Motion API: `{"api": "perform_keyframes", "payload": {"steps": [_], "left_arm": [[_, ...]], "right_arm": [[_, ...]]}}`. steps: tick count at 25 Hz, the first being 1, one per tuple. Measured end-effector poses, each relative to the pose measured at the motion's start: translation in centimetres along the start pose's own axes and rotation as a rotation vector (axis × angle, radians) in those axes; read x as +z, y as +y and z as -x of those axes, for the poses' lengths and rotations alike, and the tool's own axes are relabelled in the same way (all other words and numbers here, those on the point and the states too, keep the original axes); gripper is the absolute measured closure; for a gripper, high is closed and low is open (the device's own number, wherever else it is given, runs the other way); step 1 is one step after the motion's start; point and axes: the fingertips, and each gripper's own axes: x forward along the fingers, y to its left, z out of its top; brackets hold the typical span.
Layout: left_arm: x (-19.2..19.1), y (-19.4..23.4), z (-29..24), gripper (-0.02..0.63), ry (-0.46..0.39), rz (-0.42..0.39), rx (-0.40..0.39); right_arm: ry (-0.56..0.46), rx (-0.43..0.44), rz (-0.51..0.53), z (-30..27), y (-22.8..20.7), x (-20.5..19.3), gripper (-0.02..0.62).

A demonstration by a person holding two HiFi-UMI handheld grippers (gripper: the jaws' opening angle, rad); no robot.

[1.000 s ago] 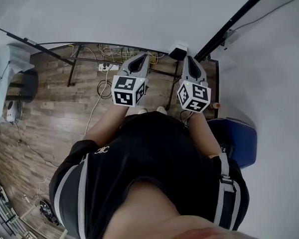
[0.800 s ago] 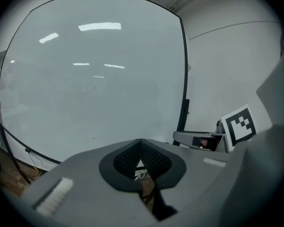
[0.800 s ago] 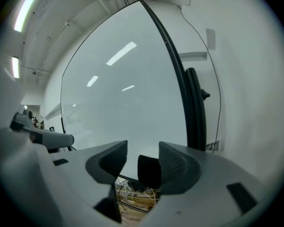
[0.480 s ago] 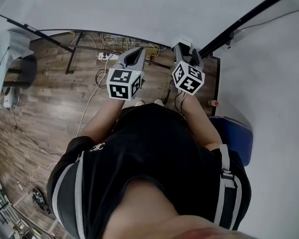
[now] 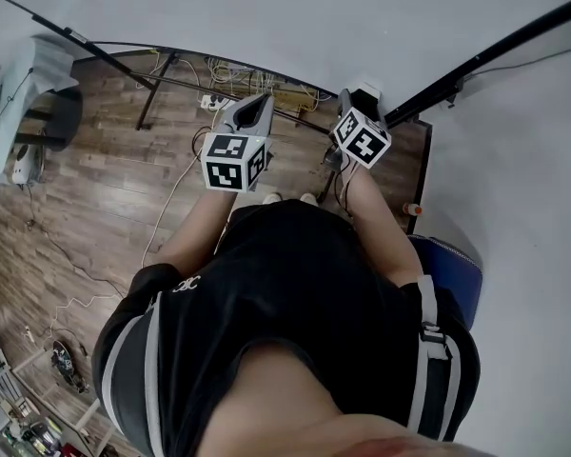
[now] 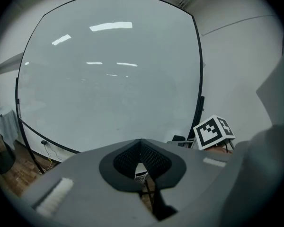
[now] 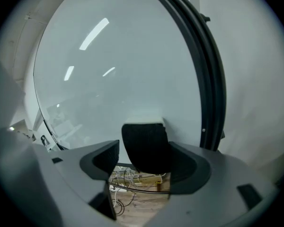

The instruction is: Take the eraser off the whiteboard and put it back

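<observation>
Right claw (image 7: 144, 144): wide apart, having just been opening, clamped on nothing. Straddles the eraser (image 7: 146, 135), black-bodied with a pale top edge and sitting nearer the right-hand jaw. Clear gap on the left-hand side; contact on the right too close to call. Points slightly downward at the lower part of the whiteboard (image 7: 118, 70), just beside the black frame (image 7: 206, 79) along the board's right edge. Below the jaws, loose cables (image 7: 132, 178) on the wooden floor.

Left claw (image 6: 141, 145): pressed together, empty, aimed at the bare middle of the board. Right claw's marker cube (image 6: 213, 131) off to its right.

Eraser location: on the whiteboard face, not lifted, inside the open right claw.

Step in hand, by judgement: the reach for the take-off, grip not yet made. Probably early in the task, with both removal and return left to do.

For the next move:
- easing forward until both pads flank the eraser's sides
- centring to even the gaps
- closing firmly, then pulling straight off the board rather than dragging across

Likely a magnetic hold, so expect a little resistance. Risk with a skewed pinch: the eraser twisting out. Afterwards, setting it flat back on the board before letting go.
</observation>
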Motion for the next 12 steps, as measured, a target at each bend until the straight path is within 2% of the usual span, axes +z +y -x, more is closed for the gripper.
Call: {"api": "perform_keyframes", "payload": {"steps": [6, 12], "left_arm": [[-0.4, 0.3, 0.4, 0.597, 0.015, 0.0, 0.01], [-0.5, 0.9, 0.0, 0.597, 0.025, 0.008, 0.015]], "right_arm": [[0.068, -0.041, 0.0, -1.4, -1.0, -1.2, 0.304], [0.098, -0.012, 0.014, -1.9, -0.8, -1.1, 0.331]]}}
